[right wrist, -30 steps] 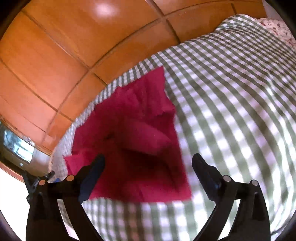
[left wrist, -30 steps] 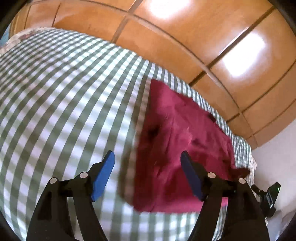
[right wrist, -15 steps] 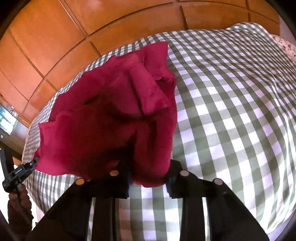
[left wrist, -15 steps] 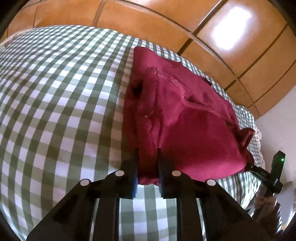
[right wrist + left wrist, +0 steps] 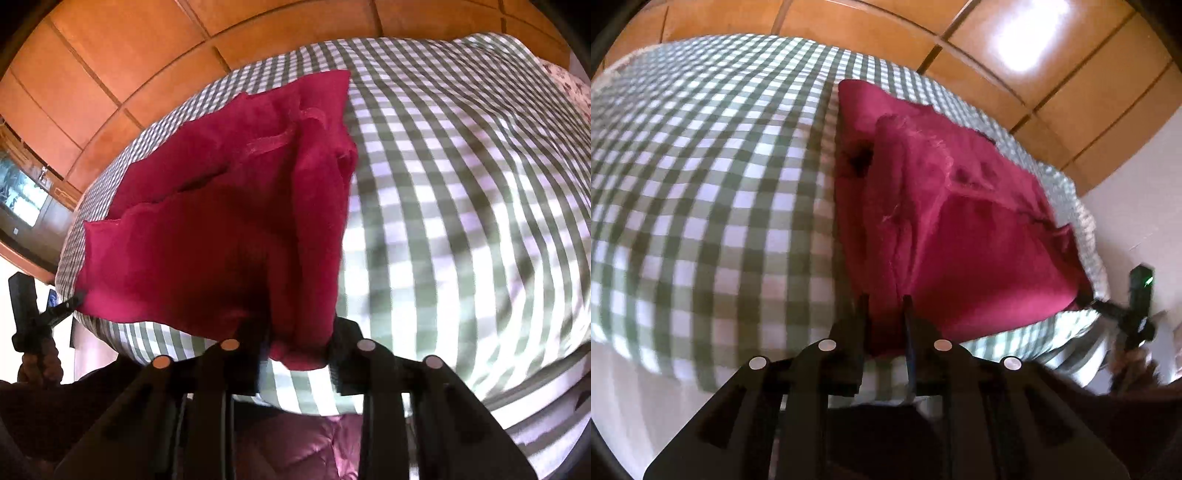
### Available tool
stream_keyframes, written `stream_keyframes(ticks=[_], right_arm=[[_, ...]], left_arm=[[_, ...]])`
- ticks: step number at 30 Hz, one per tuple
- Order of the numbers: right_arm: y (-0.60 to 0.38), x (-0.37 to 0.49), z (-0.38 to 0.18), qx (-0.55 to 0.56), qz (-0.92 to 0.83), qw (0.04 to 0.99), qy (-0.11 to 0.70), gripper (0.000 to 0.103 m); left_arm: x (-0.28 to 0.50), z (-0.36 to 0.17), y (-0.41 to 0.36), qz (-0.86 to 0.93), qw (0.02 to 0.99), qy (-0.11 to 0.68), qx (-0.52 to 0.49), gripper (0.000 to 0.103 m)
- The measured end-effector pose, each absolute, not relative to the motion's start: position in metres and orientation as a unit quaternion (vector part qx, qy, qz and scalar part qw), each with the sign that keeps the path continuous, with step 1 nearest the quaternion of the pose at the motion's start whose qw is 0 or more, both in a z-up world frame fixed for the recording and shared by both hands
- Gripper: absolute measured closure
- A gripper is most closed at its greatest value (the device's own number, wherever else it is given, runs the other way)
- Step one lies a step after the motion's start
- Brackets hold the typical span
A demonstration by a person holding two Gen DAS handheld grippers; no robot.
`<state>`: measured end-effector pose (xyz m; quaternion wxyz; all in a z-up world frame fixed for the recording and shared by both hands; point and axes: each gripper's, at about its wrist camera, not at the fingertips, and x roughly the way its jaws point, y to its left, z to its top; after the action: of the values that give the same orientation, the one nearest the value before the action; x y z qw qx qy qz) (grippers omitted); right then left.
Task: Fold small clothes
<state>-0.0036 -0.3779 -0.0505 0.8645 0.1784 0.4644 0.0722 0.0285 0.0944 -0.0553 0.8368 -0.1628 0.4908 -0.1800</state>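
Note:
A dark red garment (image 5: 960, 221) (image 5: 221, 221) lies crumpled on a green-and-white checked bed cover (image 5: 701, 184) (image 5: 461, 221). Its near edge is lifted off the cover and stretched between my two grippers. My left gripper (image 5: 884, 299) pinches the near left corner; its jaws are opening slightly with the cloth still pressed between them. My right gripper (image 5: 299, 328) clamps a bunched fold at the near right corner, its jaws also easing open on the cloth. Each gripper also shows small in the other's view, the right gripper (image 5: 1087, 299) and the left gripper (image 5: 75, 297).
Orange wooden wardrobe panels (image 5: 997, 55) (image 5: 129, 55) stand behind the bed. The near edge of the bed (image 5: 683, 369) drops away just under the grippers. A hand (image 5: 37, 365) holds the left gripper's handle. Pink quilted fabric (image 5: 295, 443) shows below the right gripper.
Both grippers went from wide open above the garment to clamped on its near corners. They then drew back toward the bed's near edge, lifting and stretching the cloth.

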Motion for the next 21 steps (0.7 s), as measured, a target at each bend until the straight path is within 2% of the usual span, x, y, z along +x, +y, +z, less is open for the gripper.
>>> stream_keyframes(ticks=[2,6,7,13,14,15,16,17,19,21], right_arm=[[-0.385,0.001,-0.046,0.193,0.062,0.868,0.453,0.067],[-0.395,0.023,-0.03,0.207,0.033,0.884,0.418,0.059],[-0.397,0.029,-0.028,0.209,0.029,0.886,0.412,0.056],[-0.393,0.071,-0.027,0.198,0.029,0.895,0.398,0.056],[-0.392,0.076,-0.028,0.194,0.032,0.895,0.401,0.057],[-0.386,0.084,-0.032,0.179,0.034,0.892,0.413,0.059],[-0.382,0.084,-0.036,0.167,0.032,0.891,0.421,0.067],[-0.377,0.087,-0.038,0.147,0.029,0.89,0.43,0.08],[-0.378,0.083,-0.037,0.136,0.026,0.892,0.43,0.092],[-0.381,0.071,-0.025,0.136,0.026,0.898,0.418,0.095]], left_arm=[[0.034,-0.05,0.094,-0.175,0.842,0.486,-0.156,0.076],[0.058,-0.038,0.093,-0.155,0.862,0.462,-0.142,0.048],[0.066,-0.035,0.092,-0.153,0.866,0.455,-0.141,0.047],[0.11,-0.038,0.085,-0.139,0.869,0.451,-0.15,0.047],[0.116,-0.038,0.082,-0.145,0.867,0.452,-0.152,0.054],[0.121,-0.039,0.078,-0.153,0.865,0.454,-0.148,0.074],[0.122,-0.04,0.075,-0.155,0.864,0.458,-0.14,0.081],[0.124,-0.041,0.073,-0.151,0.866,0.459,-0.13,0.092],[0.122,-0.04,0.075,-0.149,0.87,0.453,-0.128,0.095],[0.116,-0.036,0.08,-0.148,0.874,0.444,-0.129,0.096]])
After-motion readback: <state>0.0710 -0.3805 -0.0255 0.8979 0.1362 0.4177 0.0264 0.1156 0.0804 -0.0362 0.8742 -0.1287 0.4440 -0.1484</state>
